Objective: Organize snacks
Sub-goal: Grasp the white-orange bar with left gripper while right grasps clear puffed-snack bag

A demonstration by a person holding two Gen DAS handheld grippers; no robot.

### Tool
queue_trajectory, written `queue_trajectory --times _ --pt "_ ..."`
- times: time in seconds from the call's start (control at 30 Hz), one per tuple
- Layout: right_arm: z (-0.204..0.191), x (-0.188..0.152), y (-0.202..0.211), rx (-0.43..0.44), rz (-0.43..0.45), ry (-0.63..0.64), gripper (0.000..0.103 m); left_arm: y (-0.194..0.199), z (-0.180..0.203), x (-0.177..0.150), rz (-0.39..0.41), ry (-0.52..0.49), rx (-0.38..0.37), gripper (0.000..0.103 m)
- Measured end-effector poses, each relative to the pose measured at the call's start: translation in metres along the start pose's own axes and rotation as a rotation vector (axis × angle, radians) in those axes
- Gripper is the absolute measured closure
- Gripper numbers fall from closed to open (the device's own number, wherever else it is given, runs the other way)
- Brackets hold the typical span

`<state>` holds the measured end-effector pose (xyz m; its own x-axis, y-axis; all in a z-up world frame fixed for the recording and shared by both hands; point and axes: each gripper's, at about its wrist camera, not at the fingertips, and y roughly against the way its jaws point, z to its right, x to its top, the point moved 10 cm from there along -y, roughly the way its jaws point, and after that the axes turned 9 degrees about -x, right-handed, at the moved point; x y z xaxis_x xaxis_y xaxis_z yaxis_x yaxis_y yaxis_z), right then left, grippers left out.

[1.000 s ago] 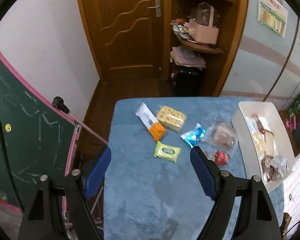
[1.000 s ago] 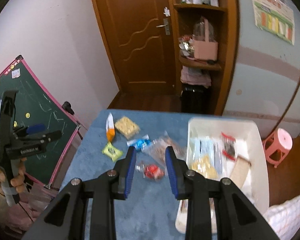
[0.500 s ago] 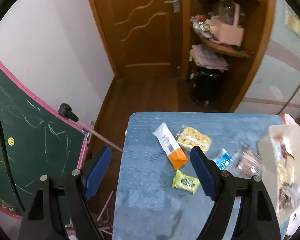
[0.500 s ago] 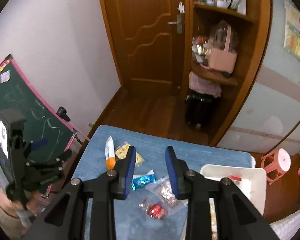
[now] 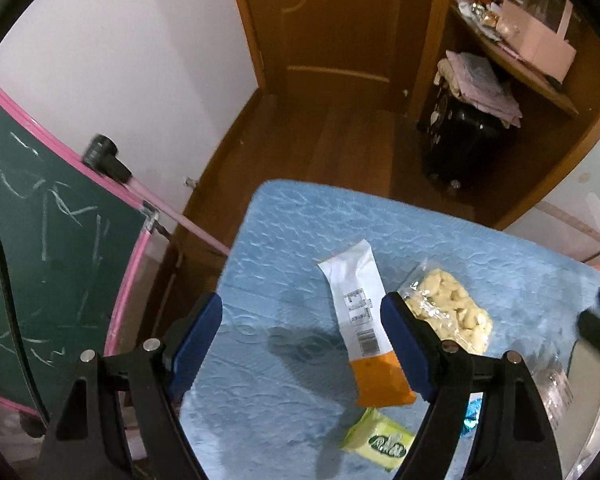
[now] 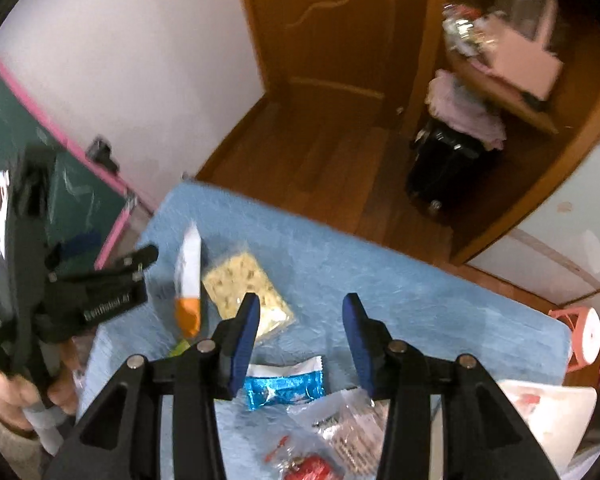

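Both hand-held grippers moved forward; right hand-held gripper (image 6: pixel 297 340) wider, over blue packet (image 6: pixel 285 386).

Bare blue tablecloth (image 5: pixel 283 272) left of the white-orange packet (image 5: pixel 366 328); chalkboard (image 5: pixel 47 240) close beside the table edge.

The right gripper (image 6: pixel 297 340) hung with its blue-padded jaws apart above the blue table cover (image 6: pixel 400 280), nothing between them. A blue foil packet (image 6: pixel 285 386) lay just below its left finger; a clear bag of pale crackers (image 6: pixel 243 284) and a white-and-orange sachet (image 6: pixel 188 280) lay beyond. The left gripper (image 6: pixel 99 292), hand-held, hovered at the table's left edge. A white bin (image 6: pixel 552 412) sat at lower right.
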<state>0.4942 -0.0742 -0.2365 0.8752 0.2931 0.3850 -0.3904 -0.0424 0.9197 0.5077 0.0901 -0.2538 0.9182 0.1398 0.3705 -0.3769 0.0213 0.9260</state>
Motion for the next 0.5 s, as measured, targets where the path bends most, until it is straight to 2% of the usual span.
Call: queue_trajectory --times 0.1,0.2,0.5 --pt "-0.015 -0.011 -0.026 0.008 -0.035 0.088 0.060 -0.015 0.001 -0.001 -0.001 0.010 -0.006 0.023" --pt "-0.030 -0.017 -0.045 0.042 -0.058 0.137 0.059 -0.028 0.000 -0.003 -0.019 0.060 -0.050 0.023" --pt "-0.057 -0.019 -0.071 0.050 -0.041 0.257 0.059 -0.059 -0.004 -0.008 -0.042 0.115 -0.099 0.023"
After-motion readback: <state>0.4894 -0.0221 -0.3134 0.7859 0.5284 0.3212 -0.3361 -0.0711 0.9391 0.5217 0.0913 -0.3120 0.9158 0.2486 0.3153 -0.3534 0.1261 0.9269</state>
